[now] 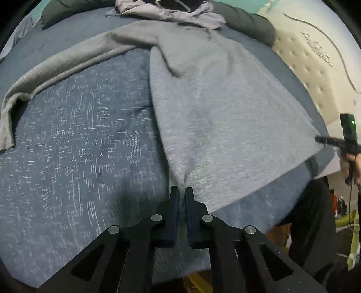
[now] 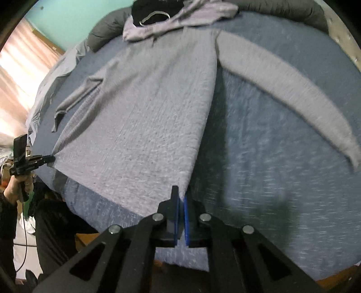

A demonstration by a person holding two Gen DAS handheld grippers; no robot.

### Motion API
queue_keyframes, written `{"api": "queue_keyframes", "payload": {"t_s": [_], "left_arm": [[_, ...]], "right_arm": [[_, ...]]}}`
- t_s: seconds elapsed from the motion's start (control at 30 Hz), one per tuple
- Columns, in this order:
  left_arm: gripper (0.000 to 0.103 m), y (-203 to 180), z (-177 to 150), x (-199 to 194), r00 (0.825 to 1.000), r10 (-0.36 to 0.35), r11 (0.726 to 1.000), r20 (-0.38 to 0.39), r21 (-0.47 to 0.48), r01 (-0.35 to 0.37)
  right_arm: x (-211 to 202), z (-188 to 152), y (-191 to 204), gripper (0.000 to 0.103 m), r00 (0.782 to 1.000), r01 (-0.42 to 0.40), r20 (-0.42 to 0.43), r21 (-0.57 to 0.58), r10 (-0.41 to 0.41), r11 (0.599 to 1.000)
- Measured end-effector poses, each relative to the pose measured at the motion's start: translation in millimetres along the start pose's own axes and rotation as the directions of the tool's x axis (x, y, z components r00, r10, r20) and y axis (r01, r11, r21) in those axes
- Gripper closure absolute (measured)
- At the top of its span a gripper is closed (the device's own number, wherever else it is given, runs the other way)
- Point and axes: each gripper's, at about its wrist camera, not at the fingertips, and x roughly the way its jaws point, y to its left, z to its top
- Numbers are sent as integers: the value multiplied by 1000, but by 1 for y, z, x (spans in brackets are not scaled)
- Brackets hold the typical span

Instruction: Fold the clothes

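Observation:
A grey long-sleeved hoodie (image 1: 216, 108) lies spread flat on a blue bed cover (image 1: 79, 146), hood at the far end. My left gripper (image 1: 182, 191) is shut on its near hem corner. In the right wrist view the hoodie (image 2: 146, 117) stretches away from my right gripper (image 2: 181, 191), which is shut on the other hem corner. Each gripper shows in the other's view, the right one (image 1: 320, 139) at the far right and the left one (image 2: 50, 159) at the far left. One sleeve (image 2: 293, 94) lies out to the right, the other (image 1: 56, 67) to the left.
A lilac garment (image 1: 171, 11) with a dark item on it lies beyond the hood. A dark rolled duvet (image 1: 248, 22) lines the far edge. A cream tufted headboard (image 1: 315, 67) stands at the right. Curtains (image 2: 20, 78) hang at the left.

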Motion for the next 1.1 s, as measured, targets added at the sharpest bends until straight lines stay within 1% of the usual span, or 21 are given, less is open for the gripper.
{"api": "queue_keyframes", "payload": {"t_s": [0.13,0.2,0.3,0.4,0.43,0.5,0.57,0.63,0.67,0.73,0.77,0.83,0.87,0.93,1.0,1.1], "left_arm": [[98,-13,-14,-15,999,-33,999,-3,14,33],[98,-12,-21,-15,999,-46,999,-15,11,46],[98,-5,-28,0,997,-51,999,-51,-15,51],[96,1,-32,18,995,-25,999,-93,-42,21],[93,4,-31,21,995,-19,998,-97,-62,13],[92,8,-26,24,995,-2,996,-96,-84,-6],[91,10,-15,18,998,21,996,-62,-83,-26],[89,14,1,10,1000,17,996,-13,-89,-18],[82,16,9,8,1000,24,995,9,-92,-23],[76,19,29,9,999,31,995,37,-97,-27],[76,20,38,11,998,27,995,48,-100,-22],[76,20,59,19,997,12,994,76,-110,-3],[76,15,73,26,996,12,994,88,-114,-2],[76,8,98,39,994,14,993,111,-121,-1],[74,13,117,49,992,26,991,126,-130,-9],[71,23,139,66,989,12,985,146,-169,13]], "right_arm": [[-28,-6,-9,100,1000,22,17,-29,-22,999],[-21,-17,-14,100,1000,29,-1,-29,-29,999],[0,-23,-12,100,999,36,-24,-20,-37,999],[14,-32,-14,100,999,22,-36,-11,-22,1000],[16,-33,-12,100,999,16,-34,-11,-17,1000],[19,-32,-9,100,999,8,-35,-15,-9,1000],[20,-29,-9,100,999,2,-32,-18,-2,1000],[22,-27,-12,100,1000,-7,-30,-13,6,1000],[23,-26,-13,100,1000,-11,-29,-11,11,1000],[27,-24,-20,96,999,-23,-45,2,23,1000],[26,-23,-25,94,999,-19,-46,8,19,1000],[22,-20,-32,83,1000,0,-29,22,0,1000],[18,-18,-36,81,1000,5,-18,32,-5,999],[8,-12,-43,74,1000,-2,29,61,0,998],[-4,-3,-50,70,996,-7,90,91,-1,996],[-13,10,-55,68,986,-37,166,111,18,993]]}}
